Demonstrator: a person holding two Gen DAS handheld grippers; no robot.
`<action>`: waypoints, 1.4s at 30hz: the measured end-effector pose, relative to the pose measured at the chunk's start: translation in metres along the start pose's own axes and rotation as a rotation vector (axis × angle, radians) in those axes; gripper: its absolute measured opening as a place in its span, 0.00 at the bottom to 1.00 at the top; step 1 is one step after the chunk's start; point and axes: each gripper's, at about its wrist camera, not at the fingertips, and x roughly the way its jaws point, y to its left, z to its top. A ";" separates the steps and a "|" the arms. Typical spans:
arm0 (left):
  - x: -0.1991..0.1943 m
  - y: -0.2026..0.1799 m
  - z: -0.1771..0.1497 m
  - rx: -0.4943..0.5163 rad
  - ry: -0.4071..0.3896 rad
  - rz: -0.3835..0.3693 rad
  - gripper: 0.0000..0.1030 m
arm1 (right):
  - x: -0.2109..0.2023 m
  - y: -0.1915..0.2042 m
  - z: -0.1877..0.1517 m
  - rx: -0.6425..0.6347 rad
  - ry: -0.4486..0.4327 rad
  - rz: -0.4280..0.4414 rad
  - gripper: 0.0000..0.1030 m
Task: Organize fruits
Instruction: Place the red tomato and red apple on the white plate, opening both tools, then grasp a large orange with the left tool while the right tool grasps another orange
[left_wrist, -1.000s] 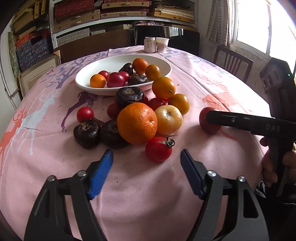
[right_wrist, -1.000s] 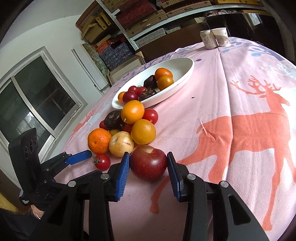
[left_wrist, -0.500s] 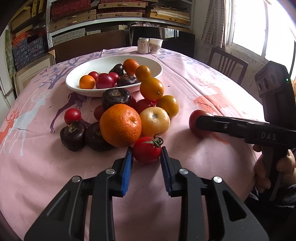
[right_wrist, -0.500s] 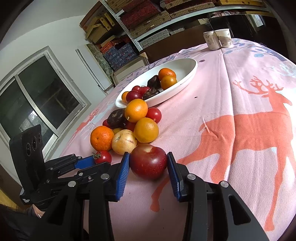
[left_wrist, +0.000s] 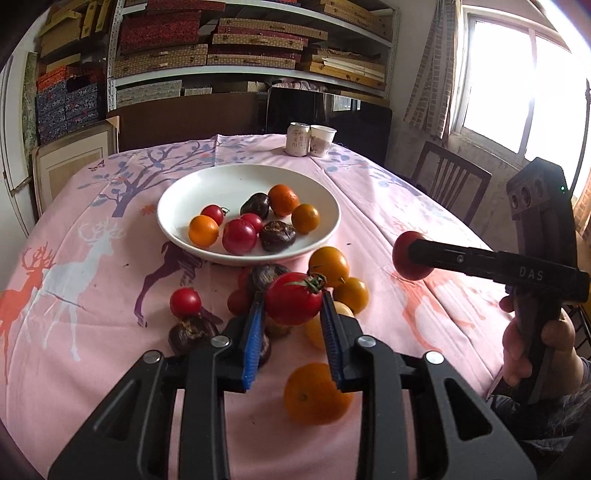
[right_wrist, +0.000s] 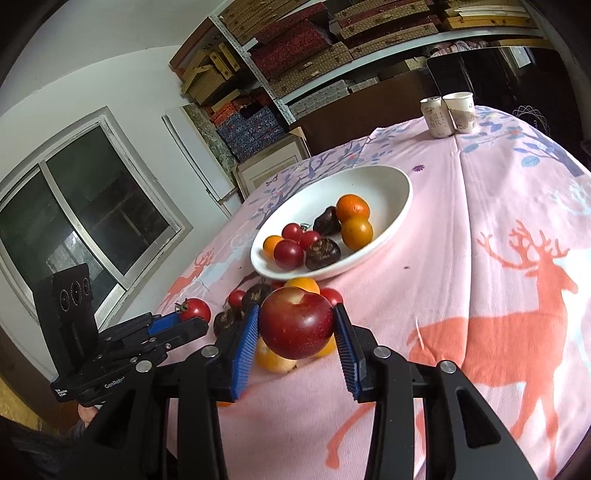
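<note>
Left tool (left_wrist: 292, 318) pinches a tomato (left_wrist: 293, 298) and right tool (right_wrist: 295, 334) an apple (right_wrist: 295, 322), both lifted short of the bowl (left_wrist: 325, 199); round skins could slip and knock the fruit pile (left_wrist: 338, 280) below rolling.

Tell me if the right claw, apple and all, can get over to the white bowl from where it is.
Probably yes. The right claw holds the red apple lifted above the loose fruit, and nothing stands between it and the white bowl.
</note>
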 end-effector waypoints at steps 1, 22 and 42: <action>0.006 0.004 0.007 0.000 0.004 0.002 0.28 | 0.004 0.001 0.007 -0.003 0.000 -0.001 0.40; 0.078 0.062 0.066 -0.111 0.109 0.040 0.63 | 0.070 0.003 0.060 -0.066 -0.011 -0.098 0.54; 0.033 -0.012 -0.050 0.087 0.129 0.051 0.40 | 0.019 -0.007 -0.017 -0.037 0.000 -0.108 0.60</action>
